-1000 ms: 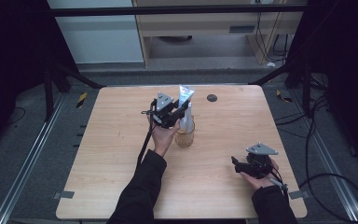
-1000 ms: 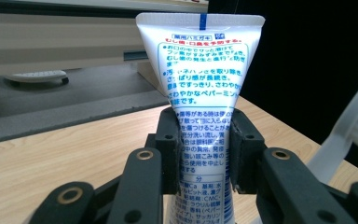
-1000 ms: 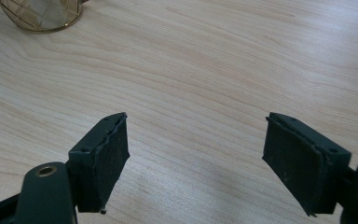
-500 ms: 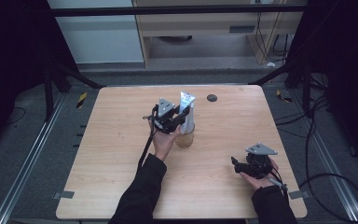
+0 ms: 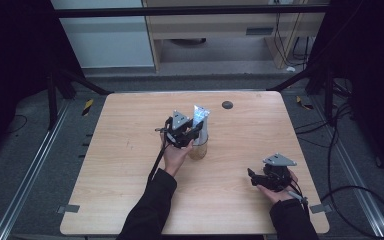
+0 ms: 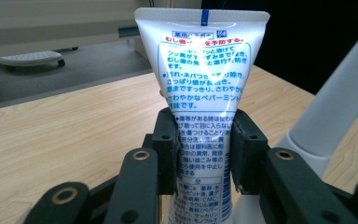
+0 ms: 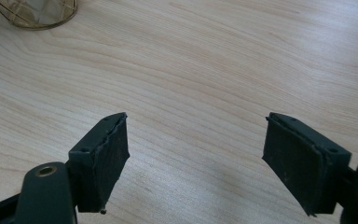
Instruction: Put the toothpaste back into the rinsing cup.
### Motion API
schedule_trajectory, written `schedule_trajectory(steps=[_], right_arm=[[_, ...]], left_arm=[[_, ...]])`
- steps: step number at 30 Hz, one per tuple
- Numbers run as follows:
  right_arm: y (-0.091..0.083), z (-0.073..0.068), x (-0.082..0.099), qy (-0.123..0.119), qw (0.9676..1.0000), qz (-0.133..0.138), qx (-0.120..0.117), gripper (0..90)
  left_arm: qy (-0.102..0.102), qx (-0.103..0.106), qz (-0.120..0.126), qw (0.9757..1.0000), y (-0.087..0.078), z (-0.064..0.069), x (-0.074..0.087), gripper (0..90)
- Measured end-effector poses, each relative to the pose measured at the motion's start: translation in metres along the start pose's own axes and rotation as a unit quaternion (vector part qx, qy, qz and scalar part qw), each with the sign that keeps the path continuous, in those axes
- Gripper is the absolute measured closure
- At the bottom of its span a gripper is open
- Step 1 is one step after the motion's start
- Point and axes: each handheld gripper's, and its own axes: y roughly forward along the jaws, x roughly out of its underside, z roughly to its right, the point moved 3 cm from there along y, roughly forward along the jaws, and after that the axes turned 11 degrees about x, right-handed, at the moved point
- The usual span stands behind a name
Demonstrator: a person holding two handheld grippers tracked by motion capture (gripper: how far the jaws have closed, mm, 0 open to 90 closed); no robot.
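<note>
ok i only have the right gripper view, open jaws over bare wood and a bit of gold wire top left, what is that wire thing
observer: a small gold wire cup near the middle of the table, with a white toothpaste tube that seems to stand upright in it.
operator: is anything holding the tube
observer: the left gripper. in its own view its pads sit against both sides of the tube, and the jaws have just eased open a little.
operator: anything else on the table
observer: a small dark round spot near the far edge, too small to tell what it is.
</note>
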Motion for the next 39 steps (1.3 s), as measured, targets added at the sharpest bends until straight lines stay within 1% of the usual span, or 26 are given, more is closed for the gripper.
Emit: schedule_trajectory(steps=[2, 7, 9, 11, 13, 15, 16, 17, 19, 21, 23, 26, 29, 31, 32, 34, 35, 37, 39], right_arm=[[-0.001, 0.000, 0.000, 0.001, 1.0000, 0.001, -0.001, 22.1], [-0.001, -0.001, 0.000, 0.001, 1.0000, 0.001, -0.001, 22.1], [0.000, -0.001, 0.000, -0.002, 1.0000, 0.000, -0.001, 22.2], [0.000, -0.002, 0.000, -0.002, 1.0000, -0.001, -0.002, 22.1], [0.001, -0.002, 0.000, -0.003, 1.0000, -0.001, -0.001, 22.2], [0.001, -0.002, 0.000, -0.006, 1.0000, 0.000, 0.000, 22.1], [0.001, -0.002, 0.000, -0.005, 1.0000, 0.000, 0.000, 22.1], [0.001, -0.002, 0.000, -0.005, 1.0000, 0.000, 0.000, 22.1], [0.001, -0.002, 0.000, -0.006, 1.0000, -0.001, 0.000, 22.1], [0.001, -0.002, 0.000, -0.005, 1.0000, -0.001, -0.001, 22.1], [0.001, -0.002, 0.000, -0.004, 1.0000, -0.001, 0.000, 22.1], [0.000, -0.003, 0.000, -0.005, 1.0000, -0.001, 0.000, 21.9], [0.000, -0.004, 0.000, -0.007, 1.0000, -0.001, 0.001, 21.9], [0.000, -0.004, 0.001, -0.004, 1.0000, -0.004, 0.001, 21.8], [0.000, -0.005, 0.001, -0.004, 1.0000, -0.005, 0.001, 21.7], [0.000, -0.005, 0.001, -0.003, 1.0000, -0.005, 0.002, 21.3], [0.000, -0.005, 0.001, -0.004, 1.0000, -0.004, 0.002, 21.2], [-0.001, -0.005, 0.001, -0.004, 1.0000, -0.003, 0.003, 20.8], [-0.001, -0.004, 0.001, -0.002, 1.0000, -0.004, 0.004, 20.5]], left_arm=[[0.006, -0.005, -0.008, 0.9999, -0.002, 0.000, 0.002, 65.2], [0.005, -0.004, -0.029, 0.9996, -0.008, 0.001, 0.009, 62.8], [0.005, -0.002, -0.036, 0.9993, -0.011, 0.001, 0.012, 59.6], [0.004, 0.006, -0.047, 0.9989, -0.012, 0.001, 0.015, 54.7], [0.012, 0.002, -0.043, 0.9990, -0.014, 0.003, 0.017, 52.0], [0.014, 0.002, -0.044, 0.9989, -0.016, 0.004, 0.017, 50.8], [0.013, 0.003, -0.044, 0.9989, -0.018, 0.005, 0.017, 49.9], [0.009, 0.005, -0.040, 0.9991, -0.020, 0.006, 0.017, 48.6], [0.006, 0.005, -0.036, 0.9993, -0.027, 0.006, 0.017, 44.2], [0.007, 0.005, -0.039, 0.9992, -0.032, 0.007, 0.017, 41.4], [0.013, 0.001, -0.039, 0.9991, -0.039, 0.007, 0.016, 39.6], [0.007, 0.003, -0.039, 0.9992, -0.048, 0.007, 0.015, 37.1], [0.005, 0.003, -0.046, 0.9989, -0.054, 0.008, 0.015, 32.6], [0.010, 0.000, -0.055, 0.9985, -0.057, 0.009, 0.015, 31.2], [0.014, 0.004, -0.062, 0.9980, -0.059, 0.010, 0.016, 30.6], [0.024, -0.003, -0.076, 0.9968, -0.062, 0.011, 0.017, 29.5], [0.026, -0.004, -0.079, 0.9965, -0.064, 0.011, 0.016, 29.4], [0.023, -0.003, -0.077, 0.9967, -0.068, 0.011, 0.015, 29.4], [0.033, -0.005, -0.085, 0.9958, -0.072, 0.013, 0.014, 29.1]])
